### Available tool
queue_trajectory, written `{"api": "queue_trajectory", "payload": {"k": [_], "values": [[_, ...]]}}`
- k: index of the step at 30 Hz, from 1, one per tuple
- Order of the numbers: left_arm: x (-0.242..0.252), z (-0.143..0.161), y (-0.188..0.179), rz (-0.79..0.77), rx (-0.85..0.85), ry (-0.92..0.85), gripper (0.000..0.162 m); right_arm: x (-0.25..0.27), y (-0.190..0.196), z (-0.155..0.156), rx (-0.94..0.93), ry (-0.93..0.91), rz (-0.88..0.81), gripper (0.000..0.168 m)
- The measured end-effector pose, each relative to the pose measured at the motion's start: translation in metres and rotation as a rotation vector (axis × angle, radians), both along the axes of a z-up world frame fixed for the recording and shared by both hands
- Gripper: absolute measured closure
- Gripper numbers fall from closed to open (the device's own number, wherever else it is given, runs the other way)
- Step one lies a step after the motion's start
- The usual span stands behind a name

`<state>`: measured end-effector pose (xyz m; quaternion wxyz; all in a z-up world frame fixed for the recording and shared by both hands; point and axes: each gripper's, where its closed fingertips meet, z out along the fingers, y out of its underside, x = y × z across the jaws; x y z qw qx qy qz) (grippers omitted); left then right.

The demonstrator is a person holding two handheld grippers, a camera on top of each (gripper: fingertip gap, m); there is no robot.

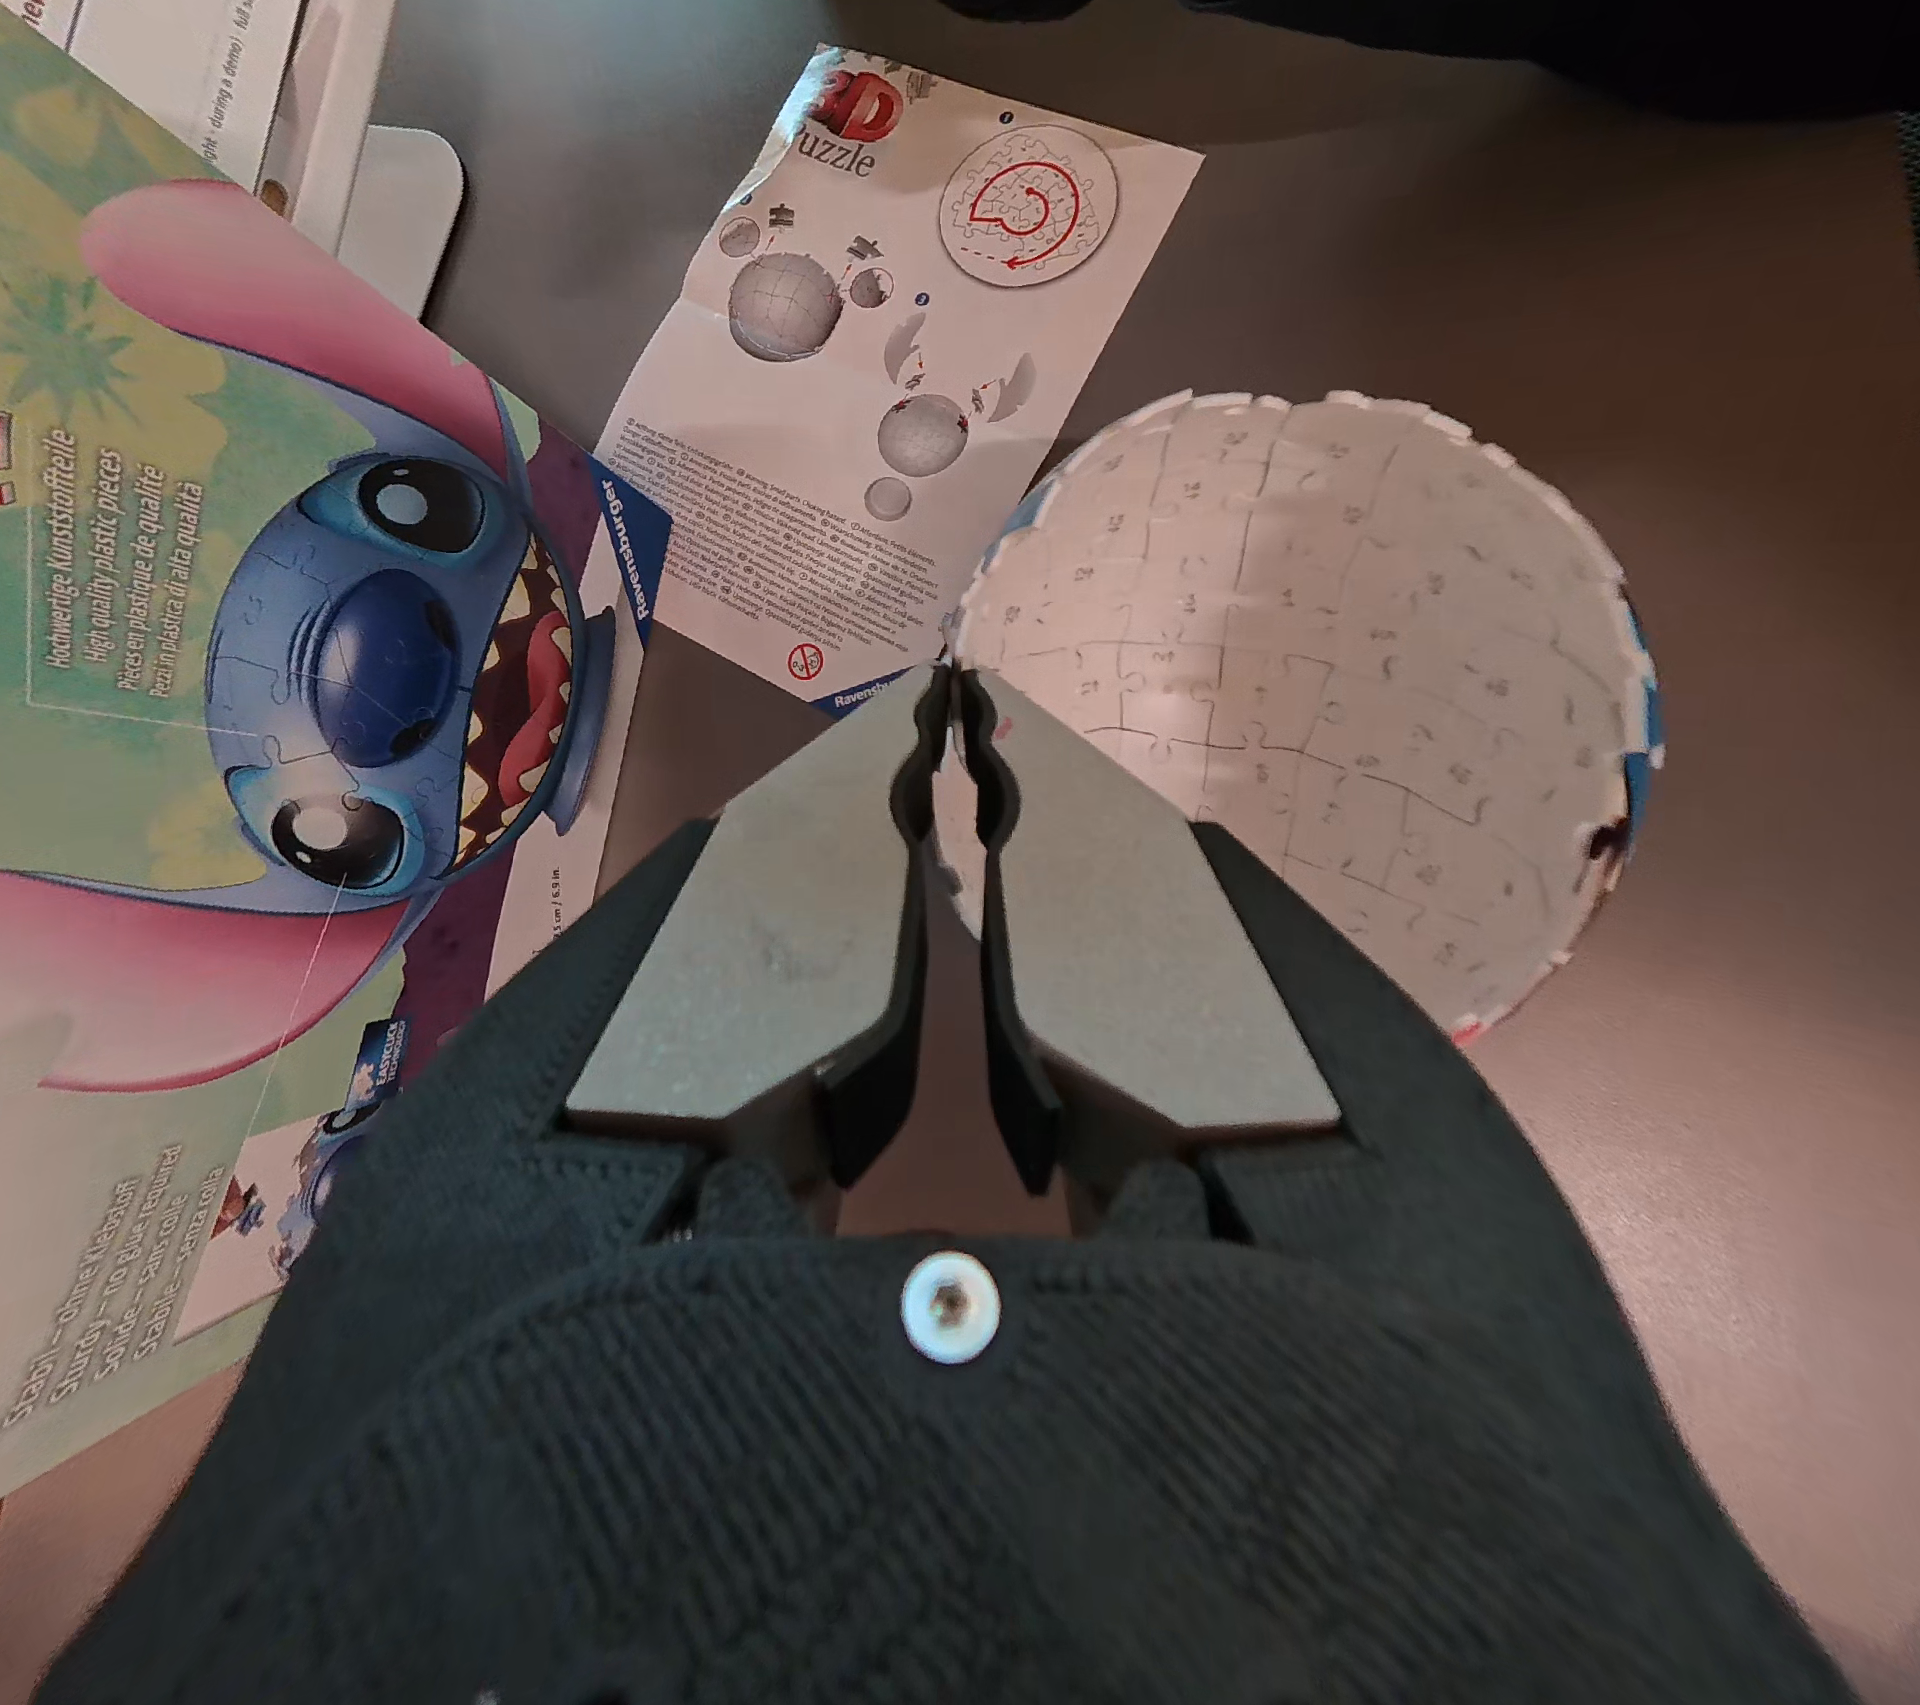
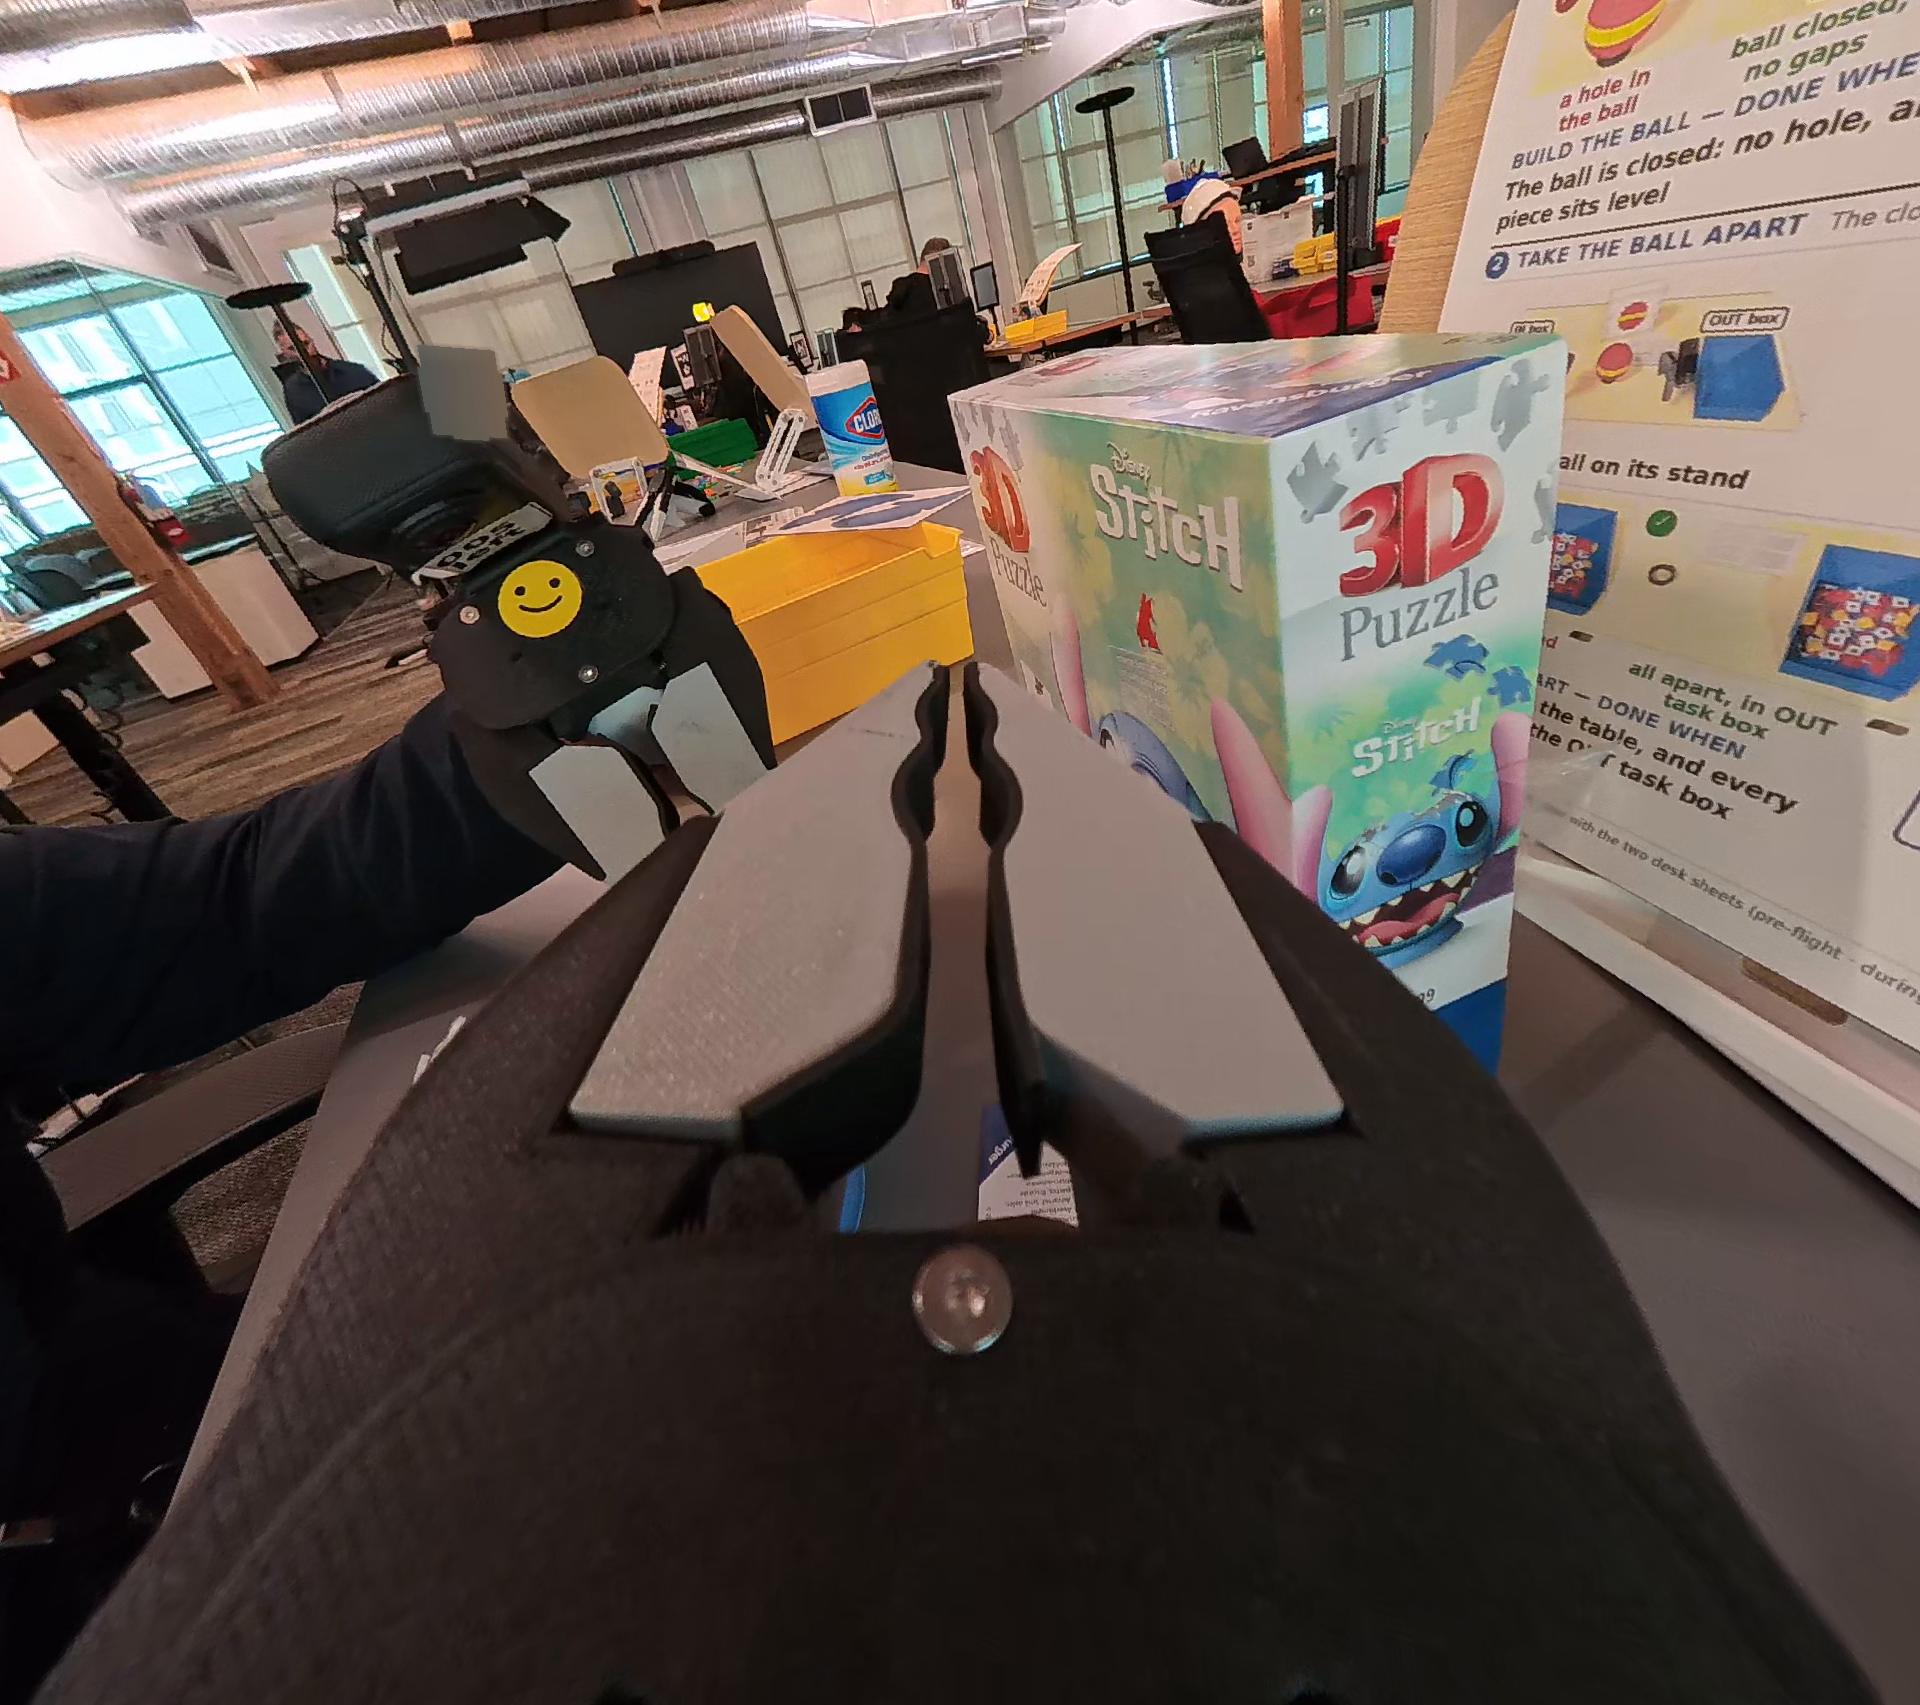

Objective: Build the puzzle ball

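Grey table [image 1: 1558, 253] | half ball [image 1: 1299, 699] only left view | both hand-held grippers [image 1: 954, 681] [image 2: 954, 676] together, empty

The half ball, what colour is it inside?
White inside the half ball, best in the left wrist view.

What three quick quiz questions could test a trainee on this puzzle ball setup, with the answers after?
1. True or false: the half-built puzzle ball lies with its open, white inside facing the left wrist camera.
2. Which lies between the puzzle box and the ball on the table? A) instruction leaflet B) yellow tray C) wipes tub
3. Fill in: the left gripper and right gripper each have their jaws nearly ____.

Key: 1 true; 2 A; 3 shut
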<state>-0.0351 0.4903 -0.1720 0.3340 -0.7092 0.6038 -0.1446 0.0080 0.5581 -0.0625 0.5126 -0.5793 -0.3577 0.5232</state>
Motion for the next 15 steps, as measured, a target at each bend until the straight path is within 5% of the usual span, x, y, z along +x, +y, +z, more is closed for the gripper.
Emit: {"api": "queue_trajectory", "payload": {"k": [9,15], "values": [[-0.001,0.004,-0.004,0.003,-0.077,-0.047,0.162,0.001,-0.001,0.001,0.001,0.004,0.001,0.168],[0.001,0.034,0.001,0.069,-0.220,-0.269,0.162,0.001,-0.001,0.003,0.005,0.008,-0.001,0.168]]}}
